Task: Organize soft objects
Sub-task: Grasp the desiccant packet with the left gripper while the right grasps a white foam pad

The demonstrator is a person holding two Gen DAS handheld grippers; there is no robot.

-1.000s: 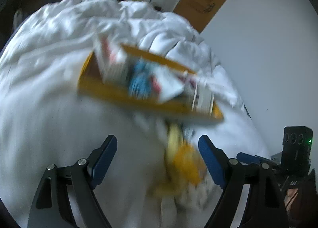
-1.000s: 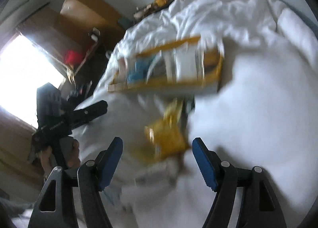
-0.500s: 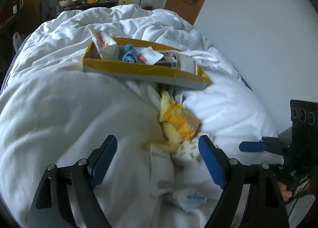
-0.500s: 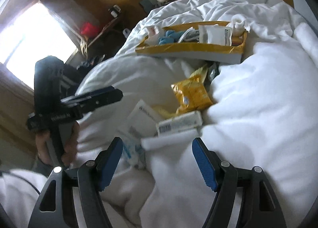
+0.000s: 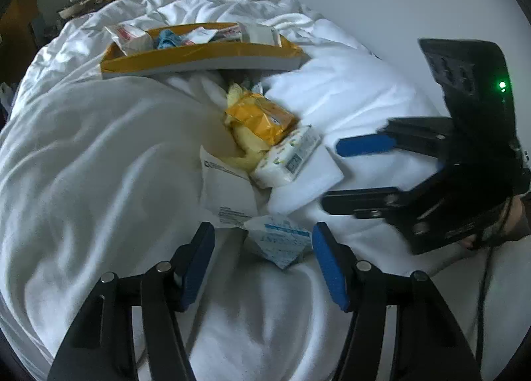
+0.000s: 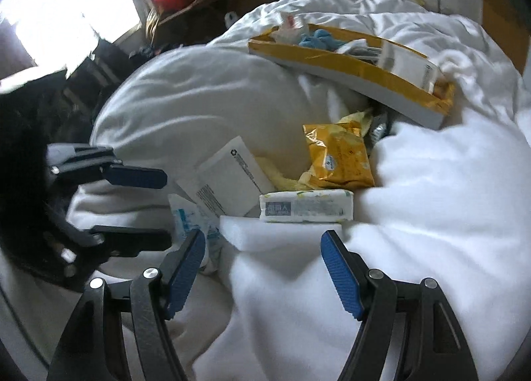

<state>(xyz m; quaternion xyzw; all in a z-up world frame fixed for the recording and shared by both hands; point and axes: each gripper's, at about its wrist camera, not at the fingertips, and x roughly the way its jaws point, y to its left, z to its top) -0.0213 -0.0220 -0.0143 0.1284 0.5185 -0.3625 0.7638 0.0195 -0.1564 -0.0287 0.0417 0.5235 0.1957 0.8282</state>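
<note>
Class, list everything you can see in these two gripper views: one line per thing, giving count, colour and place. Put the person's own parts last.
Duvet: one, white, covering the bed.
Tray: one, yellow, far side of the duvet, holding small packets.
Snack bag: one, orange-yellow, in the fold below the tray.
Tissue pack: one, white, patterned, next to the snack bag.
Foam block: one, white, in front of the tissue pack.
White envelope: one, left of the tissue pack.
Blue-printed packet: one, white, between the left gripper's open jaws, untouched.
Left gripper: black, blue pads, jaws just closing.
Right gripper: black, blue pads, open, empty.
</note>
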